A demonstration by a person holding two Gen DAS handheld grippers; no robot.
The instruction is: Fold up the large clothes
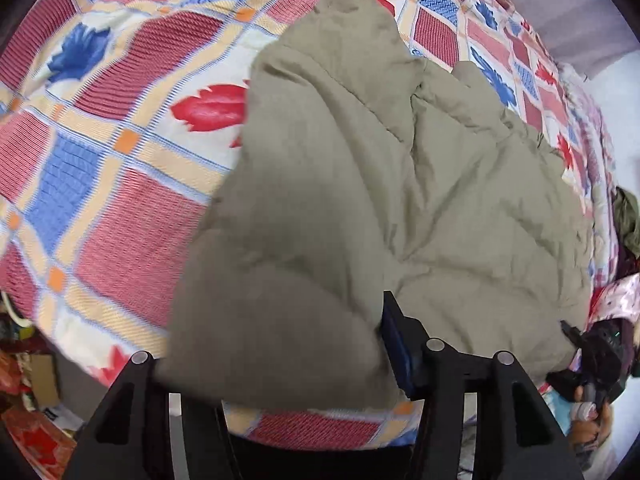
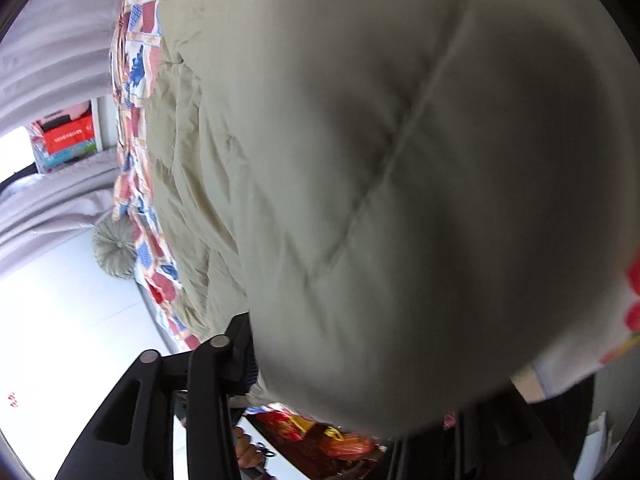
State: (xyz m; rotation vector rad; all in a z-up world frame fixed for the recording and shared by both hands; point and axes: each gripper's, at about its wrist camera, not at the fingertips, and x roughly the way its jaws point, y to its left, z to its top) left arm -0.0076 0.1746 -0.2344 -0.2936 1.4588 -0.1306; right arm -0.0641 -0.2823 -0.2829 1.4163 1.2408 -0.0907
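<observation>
The olive quilted coat (image 1: pixel 400 200) lies on the bed, on a patchwork bedspread (image 1: pixel 120 208) w/ red and blue leaf motifs. In the left wrist view it fills centre and right of frame, a padded fold bulging toward the lens at lower centre. In the right wrist view it takes up nearly the whole frame, v. close and blurred.

Left hand-held gripper (image 1: pixel 276 364): jaws stand apart, roughly half spread. Only one finger (image 1: pixel 396 344) shows, at lower centre-right; the other is behind the coat fold. Fabric sits between them, but no pad looks pressed on it, so I read it as let go, not gripped. Right hand-held gripper (image 2: pixel 348 364): one finger (image 2: pixel 240 344) shows at lower left-centre, the other hidden by cloth; jaws likewise parted, w/ coat bulk between and over them, no visible pinch.

Step in hand, prob.: a fold has been laid over and is being released. To do it well:
- back both grippers out low and straight, so the puffy layer isn't dragged open
- check edges line up before next fold
- press trapped air out; padding likely springs back
- re-grip at a seam or hem, not mid-panel

Writing: a red box (image 2: pixel 72 136) at mid-left of the right wrist view carries pale lettering, too small to read. No brand or label visible on the coat.
</observation>
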